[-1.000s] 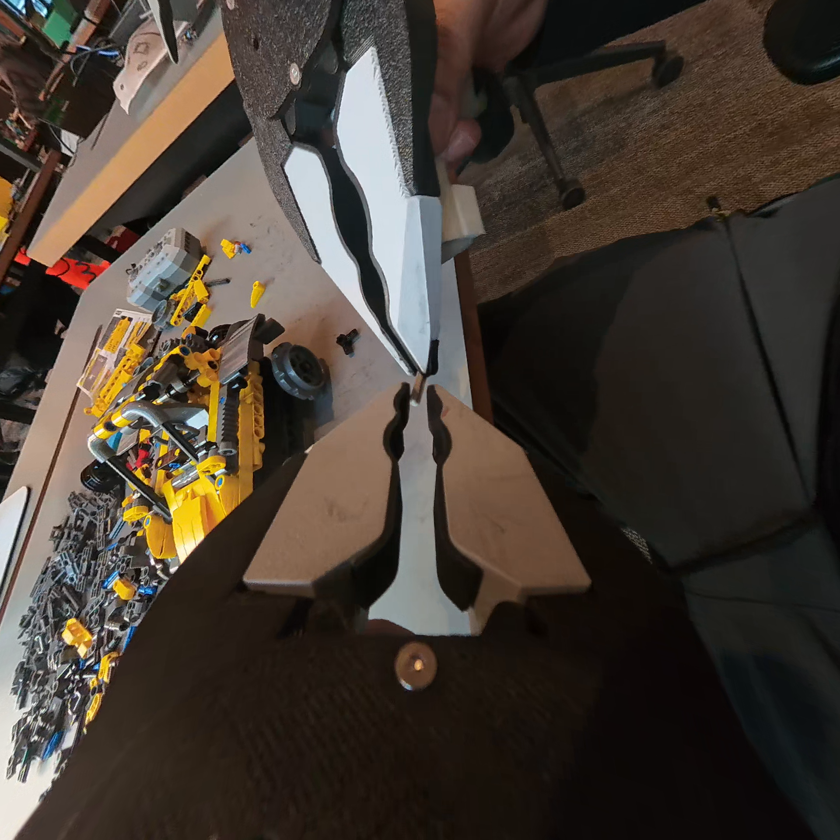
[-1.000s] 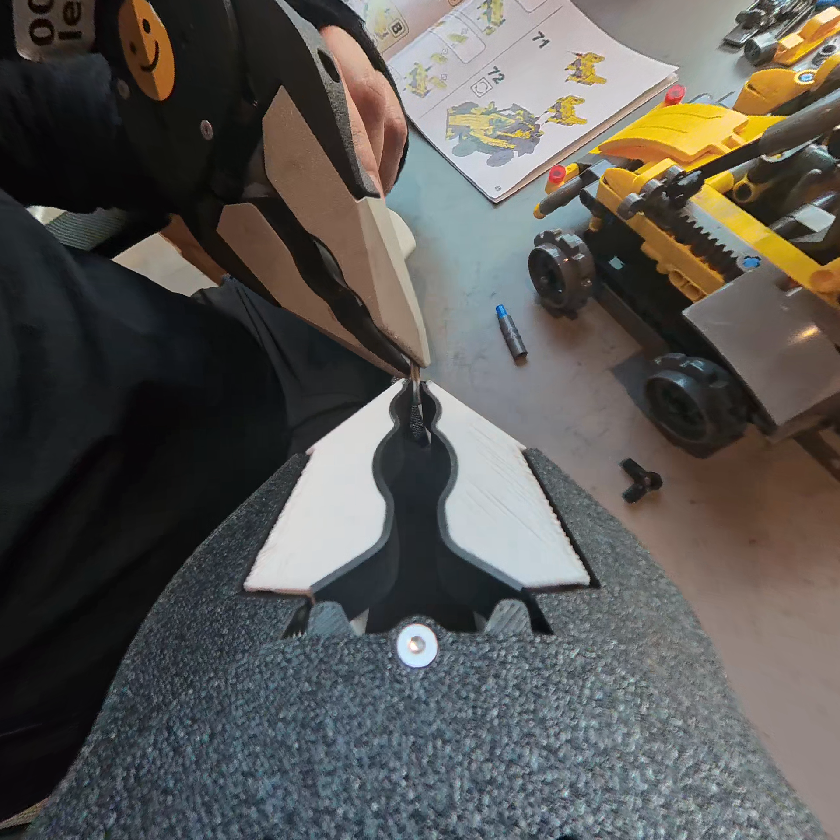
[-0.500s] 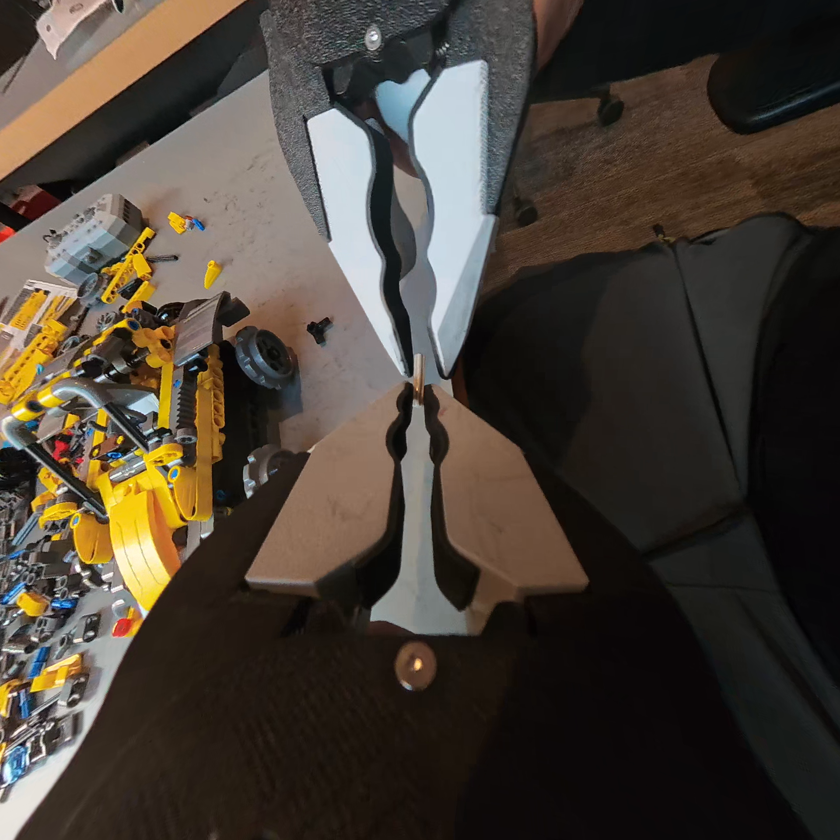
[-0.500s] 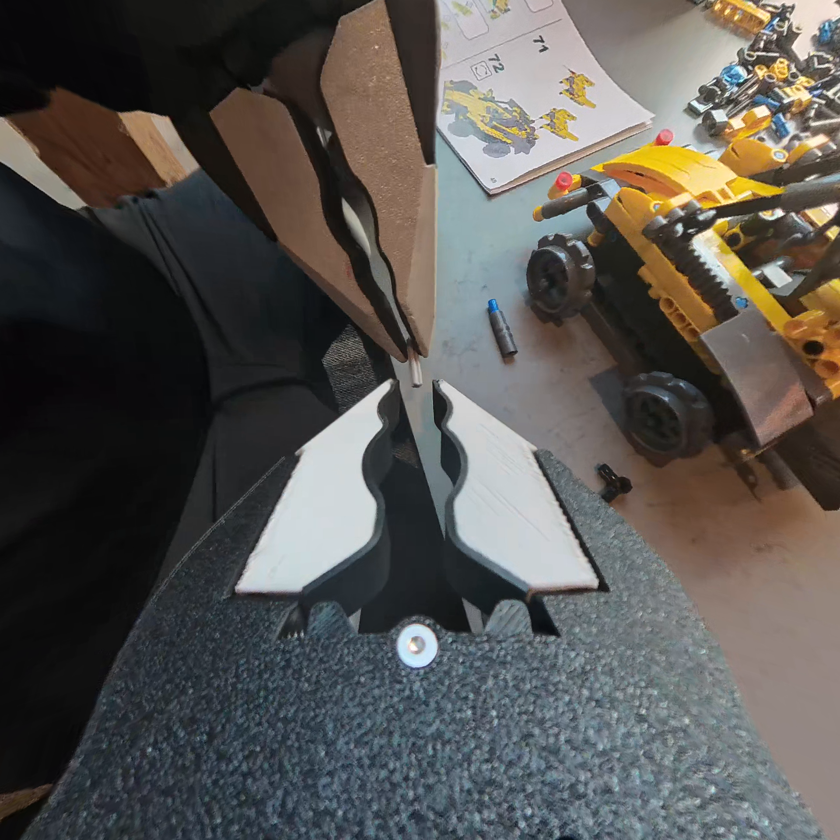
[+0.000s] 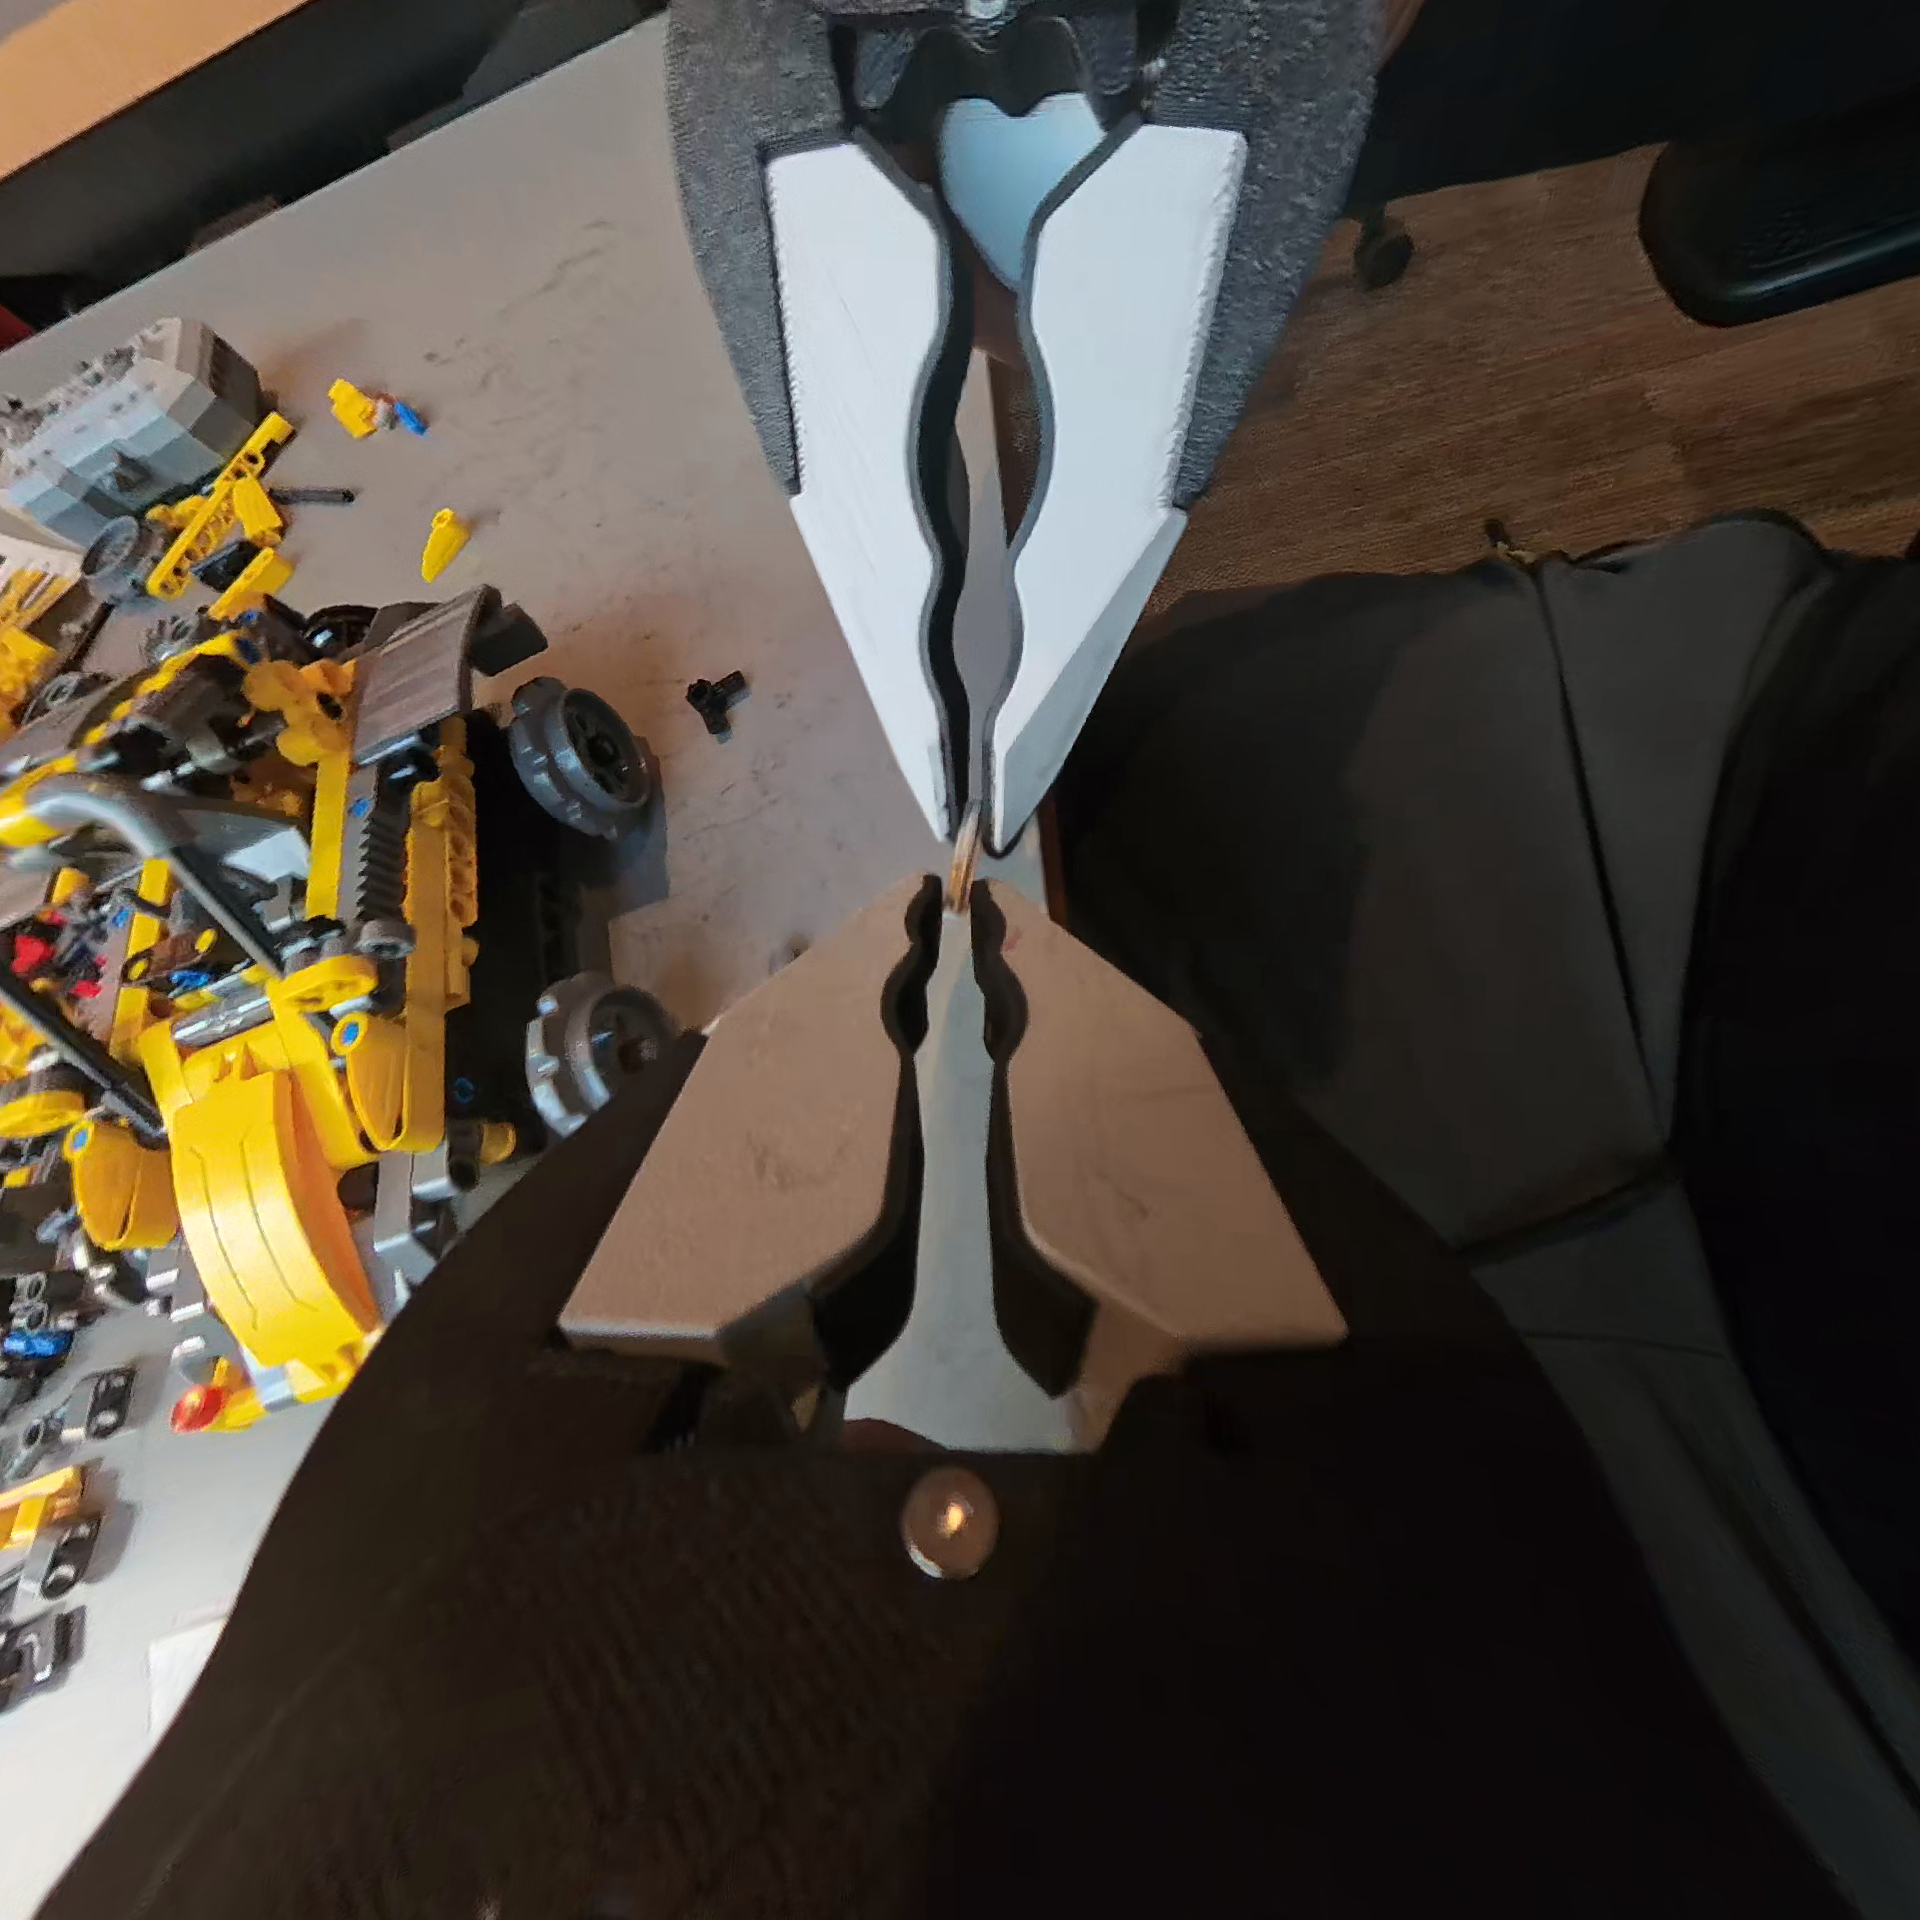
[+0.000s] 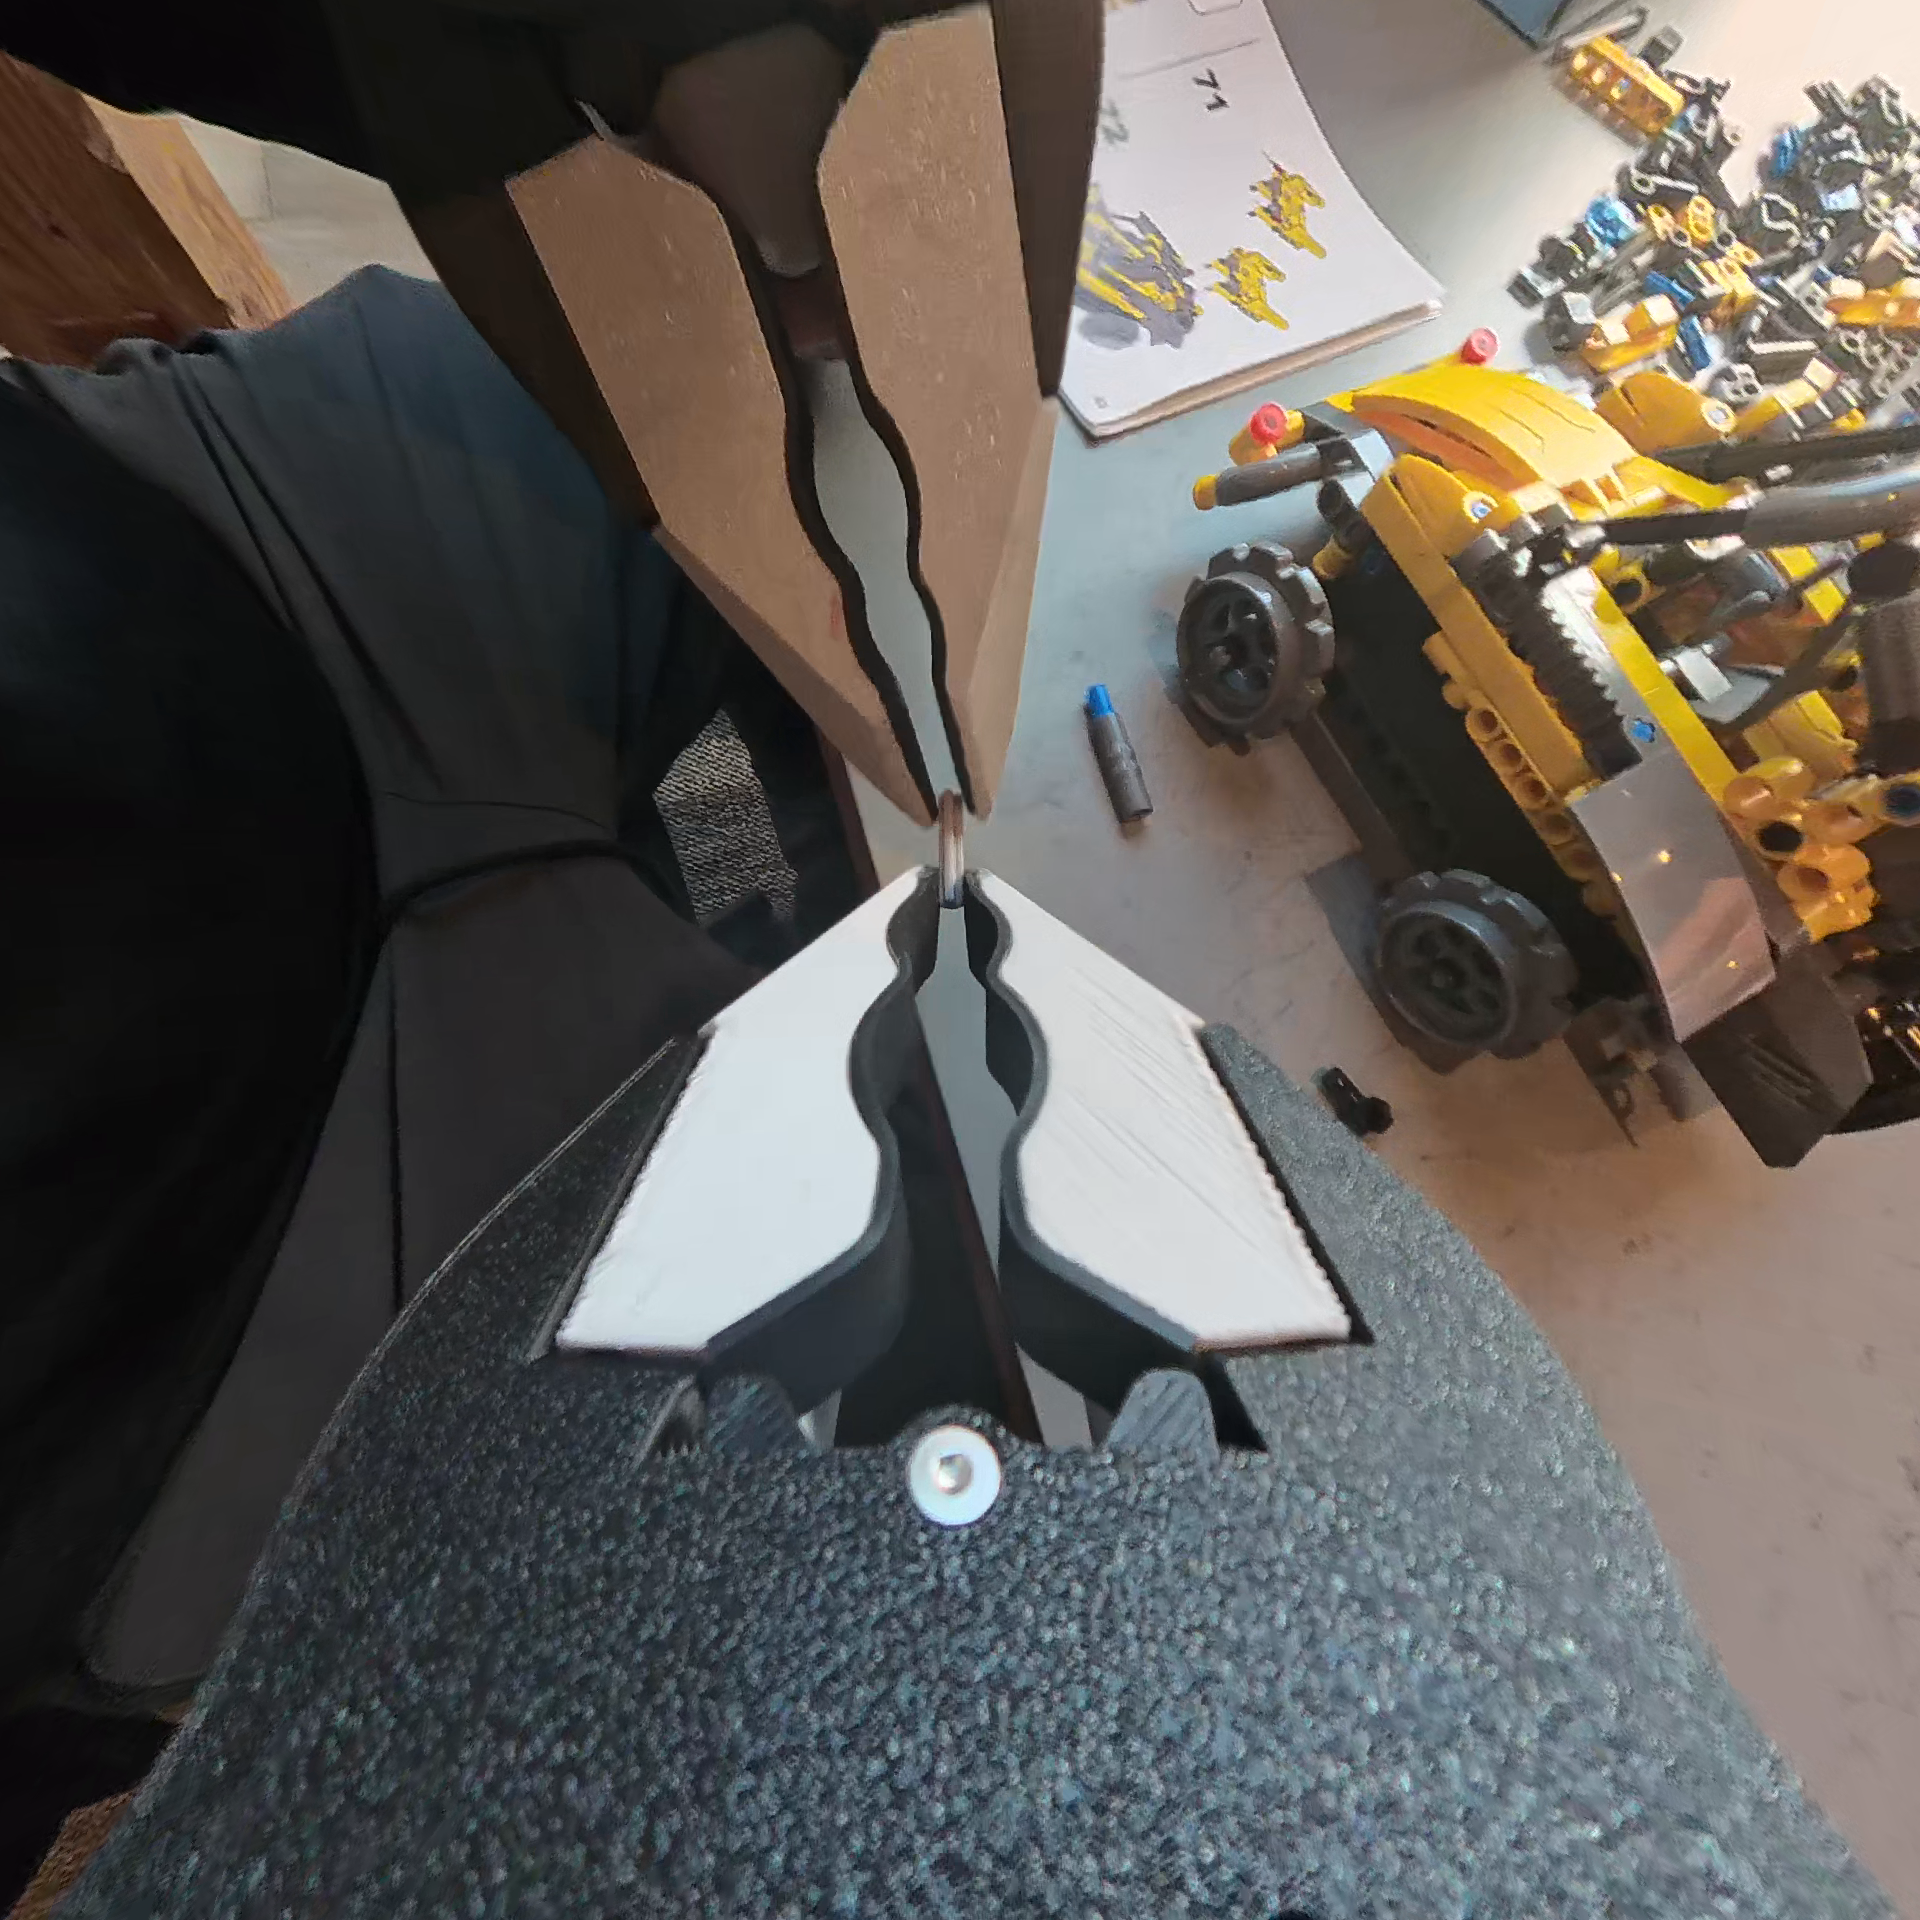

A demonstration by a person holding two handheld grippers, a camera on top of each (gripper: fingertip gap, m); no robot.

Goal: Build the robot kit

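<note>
My left gripper [image 5: 954, 899], with tan fingers, and my right gripper [image 6: 951, 894], with white fingers, meet tip to tip over the table's near edge. Between them is a small grey ring [image 5: 964, 857], seen edge-on. Both pairs of jaws are closed on it from opposite sides. The ring [image 6: 951, 852] also shows in the right wrist view, under the left gripper [image 6: 951, 808]. The right gripper [image 5: 971, 821] comes down from the top of the left wrist view. How deep the ring sits in each gripper is hidden.
A yellow and black brick vehicle [image 6: 1558, 727] stands on the grey table [image 5: 571, 312]. Near it lie a blue-tipped pin [image 6: 1117, 753], a black connector [image 5: 717, 696], an open booklet [image 6: 1247, 260] and loose parts [image 6: 1714, 208]. A person's dark clothing [image 5: 1455, 935] is beside the edge. The grippers are tip to tip, or close to it. From either gripper's tips it is about 5 cm to the blue-tipped pin [image 6: 1117, 753].
The right gripper's jaws, apart half a second ago, have closed on the ring the left gripper held. Both grippers have turned to face each other head-on.
</note>
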